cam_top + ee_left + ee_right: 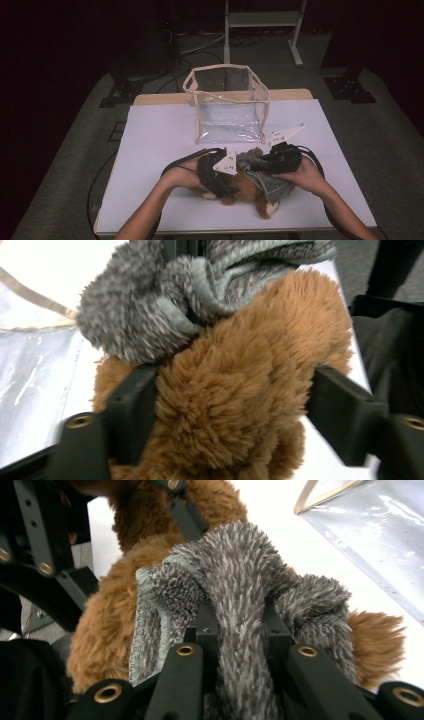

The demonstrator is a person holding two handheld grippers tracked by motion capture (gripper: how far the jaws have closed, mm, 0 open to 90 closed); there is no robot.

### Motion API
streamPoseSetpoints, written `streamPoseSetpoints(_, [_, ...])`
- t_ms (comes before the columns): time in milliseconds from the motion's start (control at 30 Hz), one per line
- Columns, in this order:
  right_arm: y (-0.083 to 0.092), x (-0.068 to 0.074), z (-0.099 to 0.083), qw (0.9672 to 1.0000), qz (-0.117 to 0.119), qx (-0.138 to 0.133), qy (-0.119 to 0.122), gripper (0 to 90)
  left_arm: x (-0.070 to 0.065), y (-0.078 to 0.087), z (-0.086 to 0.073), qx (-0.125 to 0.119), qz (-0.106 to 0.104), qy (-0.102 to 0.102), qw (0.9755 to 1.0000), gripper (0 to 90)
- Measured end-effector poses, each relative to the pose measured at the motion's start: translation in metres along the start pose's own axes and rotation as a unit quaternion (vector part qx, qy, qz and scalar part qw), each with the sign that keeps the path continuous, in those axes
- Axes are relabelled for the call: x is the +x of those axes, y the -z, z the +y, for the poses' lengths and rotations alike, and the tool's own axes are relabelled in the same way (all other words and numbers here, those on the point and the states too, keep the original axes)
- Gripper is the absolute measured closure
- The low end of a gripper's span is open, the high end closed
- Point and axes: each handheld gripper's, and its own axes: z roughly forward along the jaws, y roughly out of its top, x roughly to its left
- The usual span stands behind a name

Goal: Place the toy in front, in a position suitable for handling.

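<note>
White sheet covers the table, wood edge showing at the far side. Floor around it is grey carpet, with a metal stand's legs beyond the table in the dark.

Clear plastic bag with cream trim stands upright and open-topped at table centre-far, just beyond the hands. Its clear wall also shows at the left edge of the left gripper view and at the top right of the right gripper view.

Brown plush toy lies on the sheet near the front edge, between both hands, near the bag but apart from it.

Grey fuzzy cloth is draped over the toy's top and right side, covering part of it.

Left gripper: jaws partly open, straddling a brown plush limb, fur pressed against both inner faces. Looks like a grip on the toy. The cloth sits right above it, blocking the view ahead.

Right gripper: jaws drawn close together, pinching a fold of the grey cloth that bunches up over them. The left gripper's black frame is in the top left of that view.
</note>
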Motion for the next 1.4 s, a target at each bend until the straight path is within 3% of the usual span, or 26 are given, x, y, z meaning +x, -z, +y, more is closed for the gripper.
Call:
streamPoseSetpoints(33, [0.000,0.000,0.000,1.0000,0.000,0.000,0.000,75.5,0.000,0.000,0.001,-0.003,0.013,0.004,0.9999,43.3])
streamPoseSetpoints(67, [0.004,-0.007,-0.001,0.9999,-0.001,-0.008,-0.014,75.2,0.002,0.002,0.003,-0.009,0.020,0.015,0.9996,57.1])
streamPoseSetpoints(100, [0.004,-0.007,-0.001,0.9999,-0.001,-0.008,-0.014,75.2,0.002,0.002,0.003,-0.009,0.020,0.015,0.9996,61.4])
streamPoseSetpoints(167, [0.006,-0.011,-0.001,0.9997,0.005,-0.012,-0.022,75.1,0.007,0.006,0.004,-0.028,0.020,0.039,0.9986,65.6])
streamPoseSetpoints(267, [0.011,-0.015,0.002,0.9996,0.000,-0.014,-0.025,75.0,0.016,0.009,-0.001,-0.058,0.007,0.079,0.9951,69.8])
streamPoseSetpoints(333, [0.013,-0.018,0.005,0.9997,-0.004,-0.005,-0.025,74.9,0.016,0.008,-0.004,-0.067,0.000,0.100,0.9928,69.5])
streamPoseSetpoints(433, [0.015,-0.018,0.010,0.9997,-0.011,0.009,-0.021,74.9,0.007,0.010,-0.002,-0.065,0.002,0.094,0.9934,67.7])
streamPoseSetpoints(600, [0.009,-0.010,0.022,0.9999,0.008,0.007,-0.007,75.0,-0.016,0.013,-0.001,-0.061,0.000,0.066,0.9960,65.2])
streamPoseSetpoints(700, [0.004,-0.006,0.023,0.9998,0.018,0.007,-0.002,75.0,-0.022,0.014,-0.004,-0.064,-0.001,0.065,0.9959,63.9])
streamPoseSetpoints(867, [-0.008,0.008,0.012,0.9995,0.017,0.018,0.017,75.4,-0.027,0.023,-0.013,-0.073,-0.013,0.060,0.9954,52.0])
streamPoseSetpoints(1000, [-0.005,0.016,-0.001,0.9996,0.021,0.003,0.017,75.7,-0.027,0.037,-0.023,-0.082,0.000,0.068,0.9943,37.7])
streamPoseSetpoints(1033, [-0.005,0.016,-0.001,0.9996,0.021,0.003,0.017,75.7,-0.026,0.041,-0.027,-0.084,0.008,0.075,0.9936,37.7])
streamPoseSetpoints(1067, [-0.004,0.020,-0.005,0.9996,0.023,0.000,0.018,75.7,-0.022,0.049,-0.036,-0.084,0.022,0.100,0.9912,30.7])
streamPoseSetpoints(1100, [-0.004,0.020,-0.005,0.9996,0.023,0.000,0.018,75.7,-0.022,0.049,-0.036,-0.084,0.022,0.100,0.9912,28.7])
streamPoseSetpoints(1133, [-0.002,0.025,-0.008,0.9996,0.015,-0.002,0.025,75.8,-0.020,0.054,-0.048,-0.082,0.031,0.119,0.9890,25.8])
streamPoseSetpoints(1167, [-0.002,0.025,-0.008,0.9996,0.015,-0.002,0.025,75.8,-0.020,0.054,-0.048,-0.082,0.031,0.119,0.9890,21.8])
streamPoseSetpoints(1200, [-0.001,0.027,-0.009,0.9995,0.013,-0.002,0.027,75.8,-0.019,0.057,-0.057,-0.075,0.032,0.140,0.9868,18.8])
streamPoseSetpoints(1233, [-0.001,0.027,-0.009,0.9995,0.013,-0.002,0.027,75.8,-0.019,0.057,-0.057,-0.075,0.032,0.140,0.9868,17.7])
streamPoseSetpoints(1400, [0.001,0.034,-0.014,0.9993,0.008,-0.002,0.036,75.9,-0.020,0.060,-0.078,-0.080,0.031,0.180,0.9800,9.4])
